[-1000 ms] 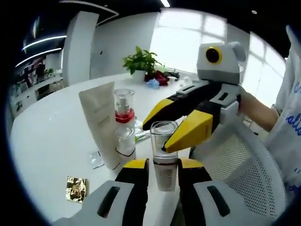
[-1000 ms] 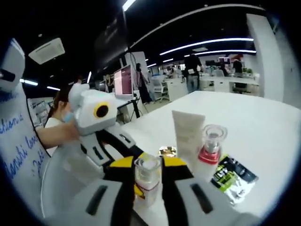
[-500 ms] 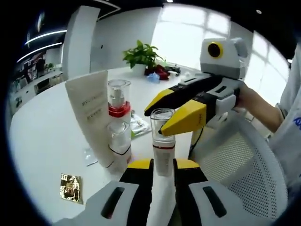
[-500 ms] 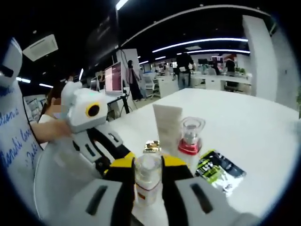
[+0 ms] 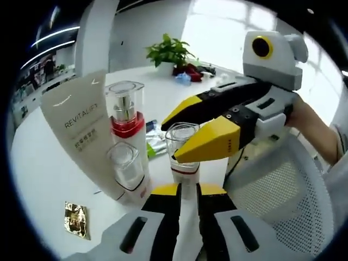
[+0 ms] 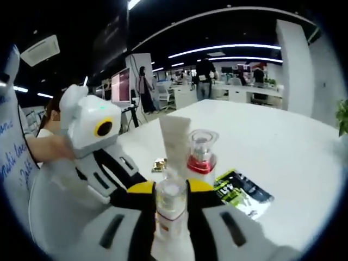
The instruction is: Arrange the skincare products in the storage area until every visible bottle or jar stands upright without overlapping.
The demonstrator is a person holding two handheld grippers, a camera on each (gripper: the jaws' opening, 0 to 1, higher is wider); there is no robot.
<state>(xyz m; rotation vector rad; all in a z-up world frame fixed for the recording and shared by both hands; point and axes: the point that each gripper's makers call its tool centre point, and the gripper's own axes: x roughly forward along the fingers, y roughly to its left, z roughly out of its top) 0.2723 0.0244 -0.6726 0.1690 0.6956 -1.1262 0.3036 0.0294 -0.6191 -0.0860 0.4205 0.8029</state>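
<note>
Small clear bottle (image 5: 182, 157) held up above the white table (image 5: 49, 157), just beside the red-collared pump bottle (image 5: 126, 138) and the tall cream tube (image 5: 81, 136). Gripped by both tools at once. Left gripper (image 5: 185, 191) closed on the lower body, jaws tight on each side. Right gripper (image 5: 185, 142) closed on the see-through cap at the top. Same hold seen from the right gripper view: right gripper (image 6: 169, 191) pinching the small clear bottle (image 6: 169, 209), with the left gripper (image 6: 130, 182) reaching in from the side.

Probably light, hard and smooth, so likely slippery. Cap may pop off if pulled, so better to hold the body, low down, and set it flat on its base. Looks easy to tip, being thin and tall.

Pump bottle (image 6: 201, 155) and tube (image 6: 175, 141) standing upright, touching or nearly so. Dark sachet (image 6: 242, 193) lying flat past the pump bottle. Gold foil packet (image 5: 76, 220) flat on the table, near the tube. Green plant (image 5: 169, 51) far behind.
</note>
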